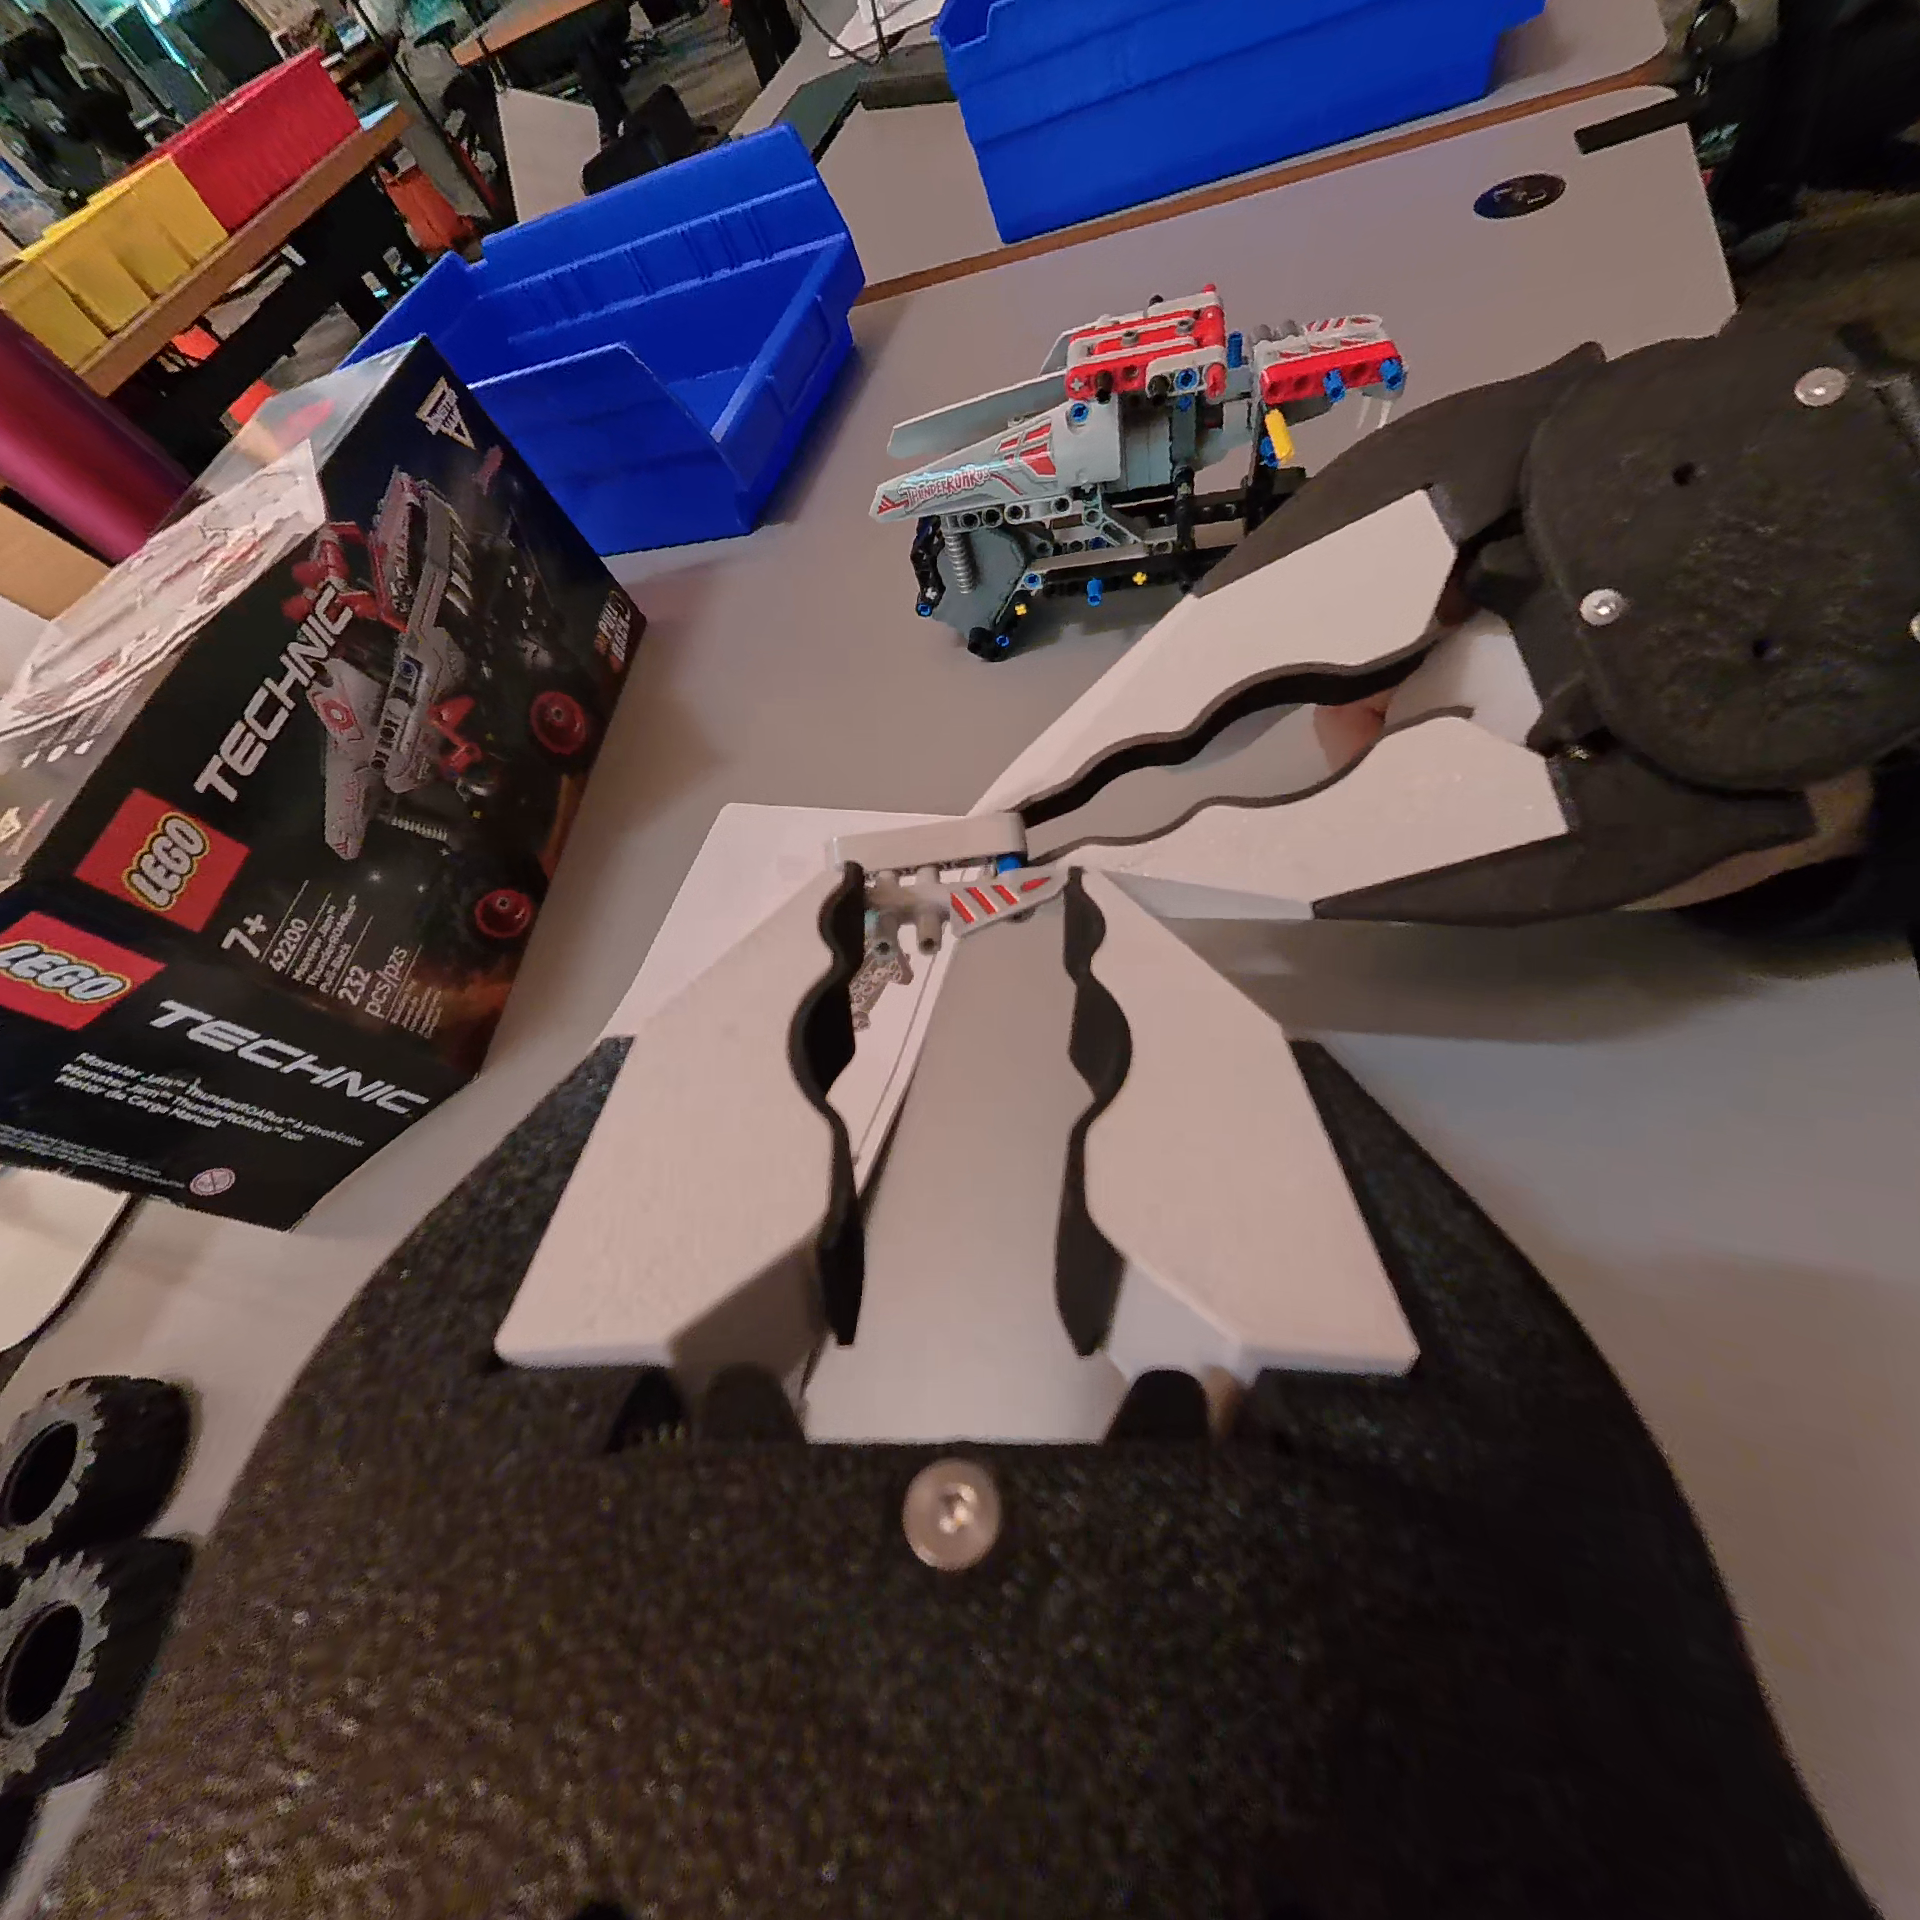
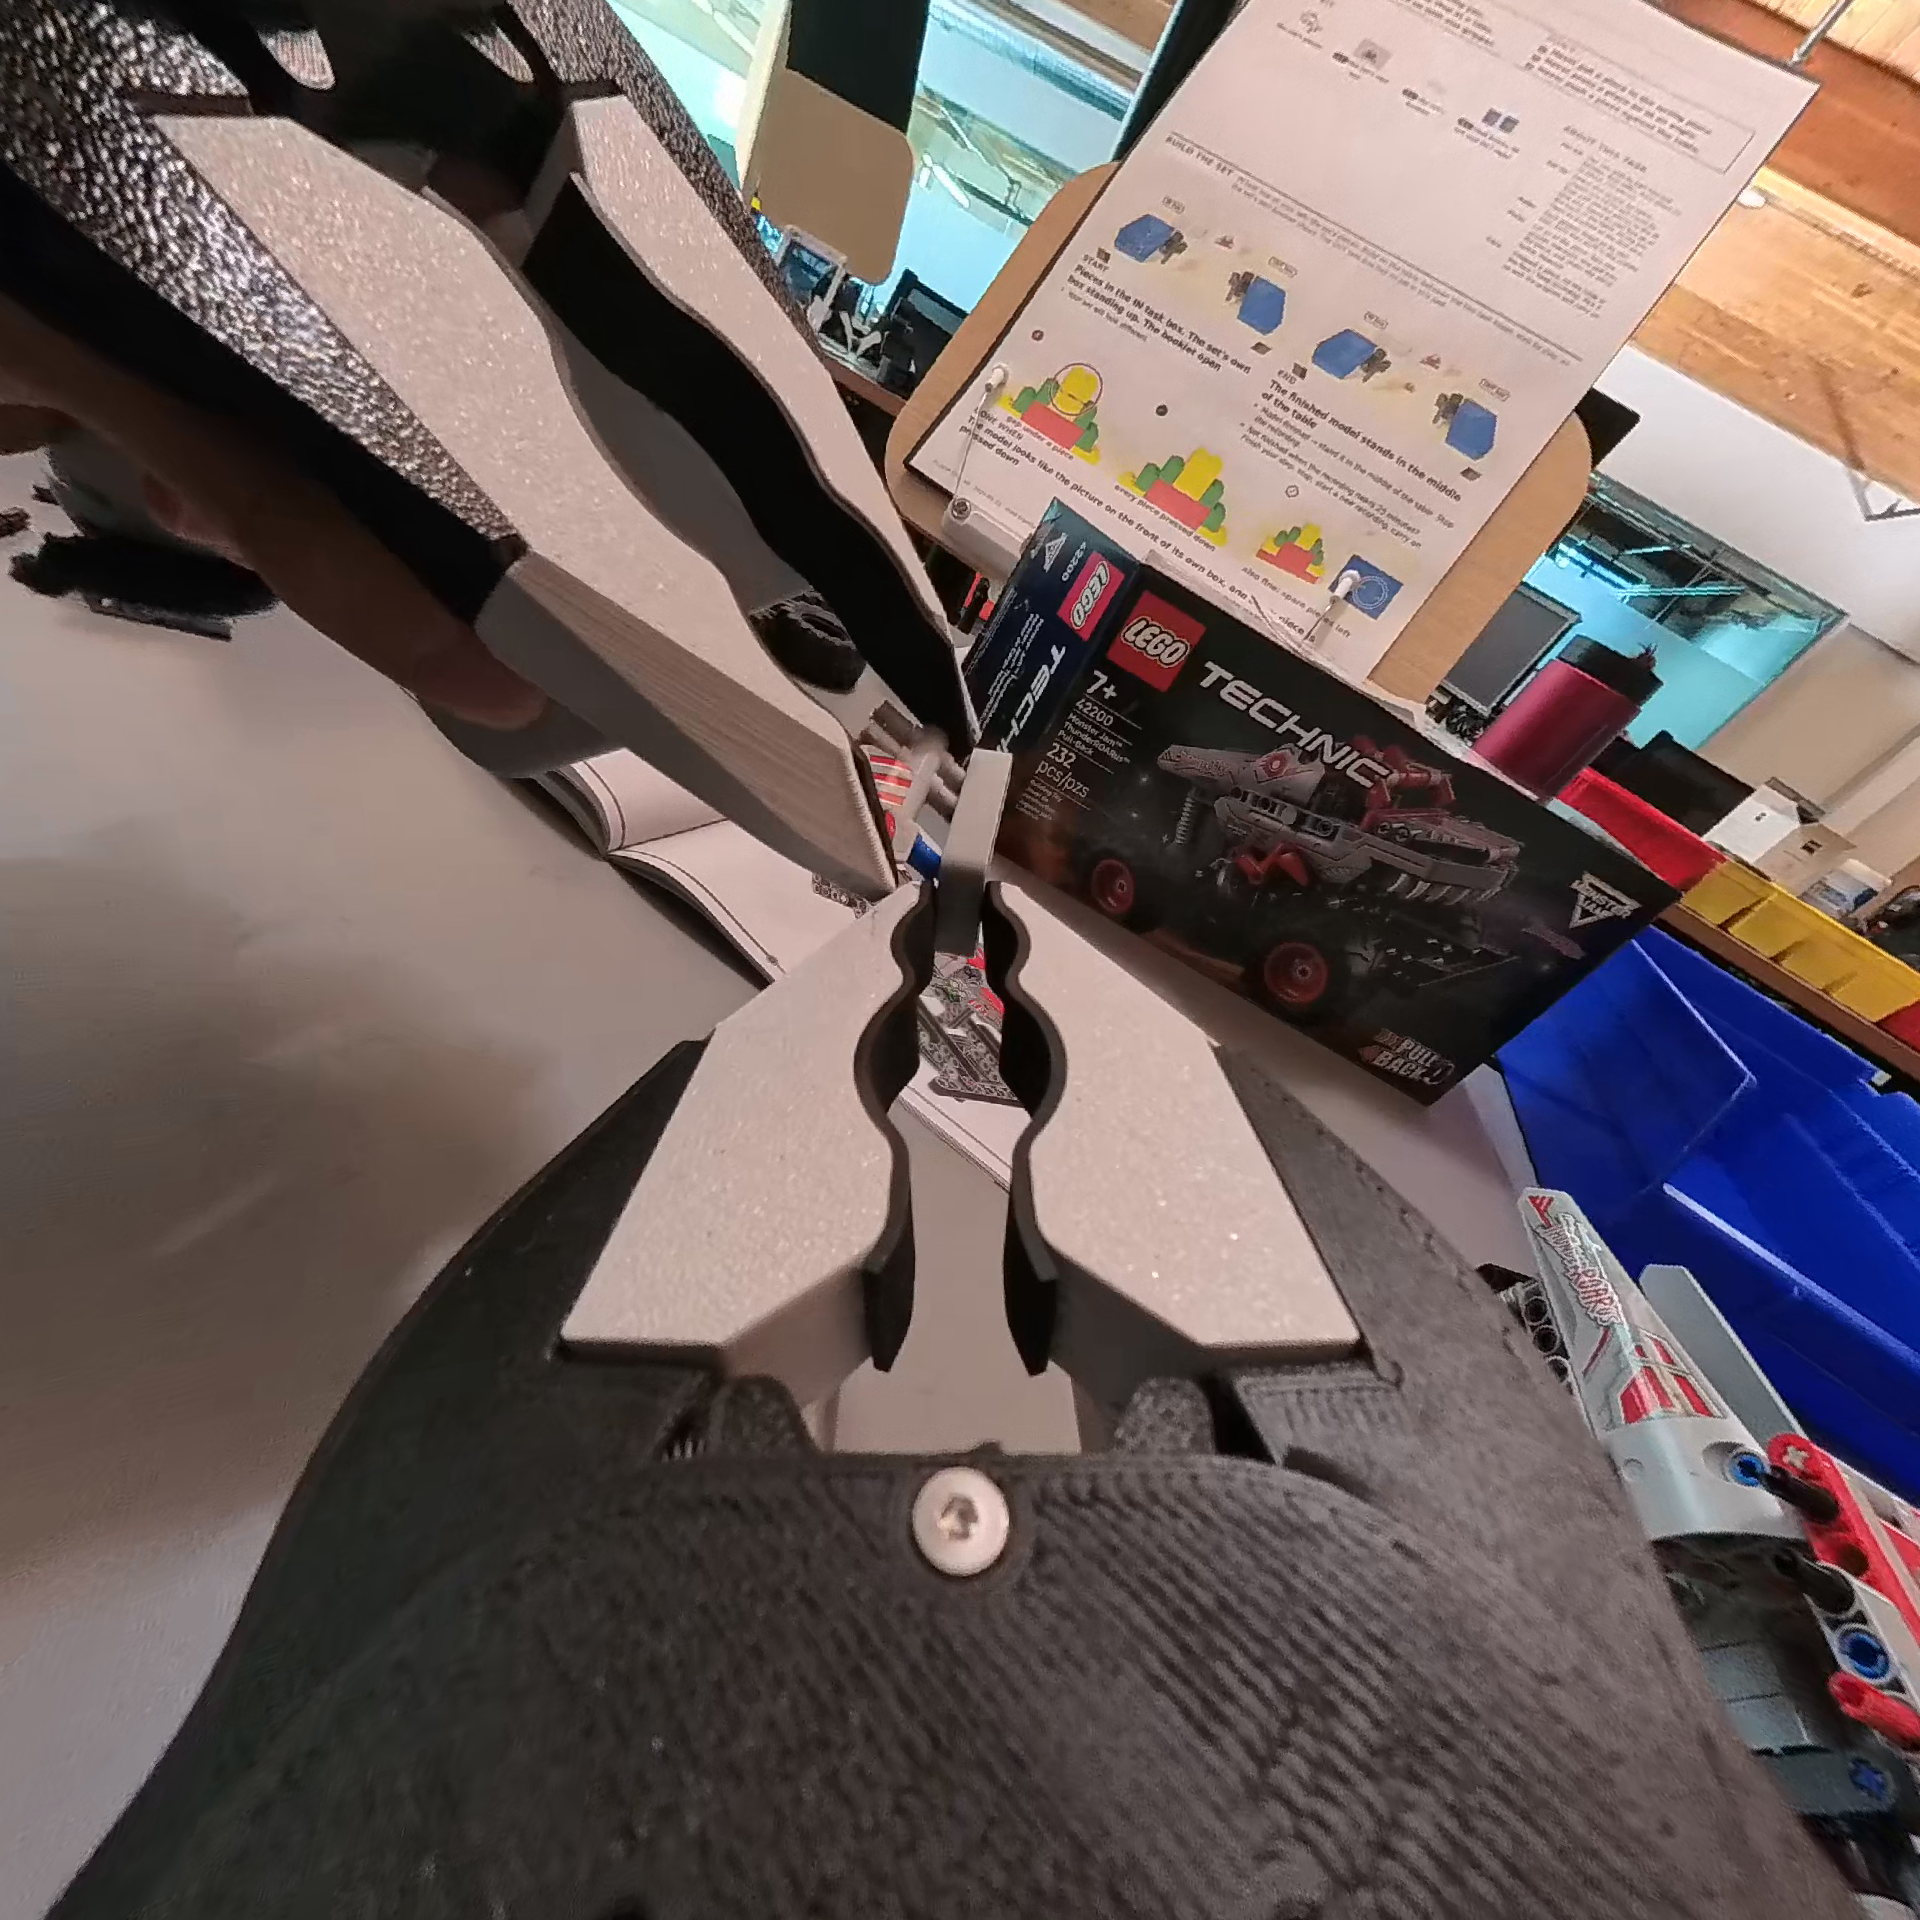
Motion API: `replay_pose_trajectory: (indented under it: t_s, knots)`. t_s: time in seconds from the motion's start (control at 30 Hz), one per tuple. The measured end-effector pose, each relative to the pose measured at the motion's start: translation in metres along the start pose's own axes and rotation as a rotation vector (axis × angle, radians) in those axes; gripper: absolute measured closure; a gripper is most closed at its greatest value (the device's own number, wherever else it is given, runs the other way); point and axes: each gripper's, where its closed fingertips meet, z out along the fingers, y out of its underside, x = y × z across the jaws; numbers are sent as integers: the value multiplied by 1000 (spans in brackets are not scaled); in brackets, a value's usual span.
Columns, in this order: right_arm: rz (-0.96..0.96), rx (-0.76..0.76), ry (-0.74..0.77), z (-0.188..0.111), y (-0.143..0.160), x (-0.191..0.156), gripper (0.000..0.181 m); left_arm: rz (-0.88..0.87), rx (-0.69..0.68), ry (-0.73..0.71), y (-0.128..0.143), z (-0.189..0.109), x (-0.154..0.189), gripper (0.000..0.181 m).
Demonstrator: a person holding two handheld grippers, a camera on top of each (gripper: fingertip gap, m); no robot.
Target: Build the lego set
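Observation:
My left gripper [image 1: 966, 894] is shut on a small sub-assembly [image 1: 987, 899]: a grey panel with red stripes on light grey connectors, spanning the gap between its tips. My right gripper [image 2: 956, 914] is shut on a light grey beam [image 2: 971, 842] and holds it against the top of that sub-assembly, where a blue pin [image 1: 1006, 862] shows. In the left wrist view the right gripper [image 1: 1023, 831] comes in from the right with the beam [image 1: 925, 836]. In the right wrist view the left gripper [image 2: 914, 790] comes down from the upper left. The partly built grey and red truck body [image 1: 1122, 468] stands on the table behind.
The set's box [image 1: 291, 790] stands at left, blue bins [image 1: 665, 364] behind it. Black tyres [image 1: 62, 1538] lie at the near left edge. An open booklet [image 2: 707, 842] lies under the grippers. An instruction sheet on a board [image 2: 1351, 312] and a maroon bottle [image 2: 1558, 717] stand behind the box. Left and right tips are no more than a few centimetres apart.

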Motion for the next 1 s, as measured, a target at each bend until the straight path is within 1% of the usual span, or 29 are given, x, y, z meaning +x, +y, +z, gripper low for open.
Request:
replay_pose_trajectory:
  t_s: [0.17, 0.5, 0.6, 0.67, 0.73, 0.8, 0.9, 0.97, 1.0]
  knots:
    - [33, 19, -26, -2, -2, 0, 174, -13, 74, 22, -7, -1, 0, 145]
    - [369, 172, -92, -10, -24, 10, 174, -83, 306, 61, -34, -13, -1, 145]
    - [441, 209, -111, -13, -27, 13, 175, -103, 341, 35, -37, -13, 0, 145]
    - [435, 195, -109, -14, -26, 15, 175, -113, 344, -34, -35, -13, -1, 145]
    - [422, 133, -80, -17, -17, 24, 175, -113, 318, -79, -29, -12, 2, 145]
    - [435, 109, -58, -25, -11, 39, 175, -98, 259, -59, -18, -5, 16, 145]
    - [527, 78, -44, -35, 1, 56, 175, -63, 81, -28, 14, 13, 33, 145]
    - [560, 66, -50, -36, 6, 58, 175, -50, -51, 30, 35, 25, 45, 144]
    - [566, 45, -59, -34, 10, 55, 175, -49, -94, 46, 43, 28, 49, 145]
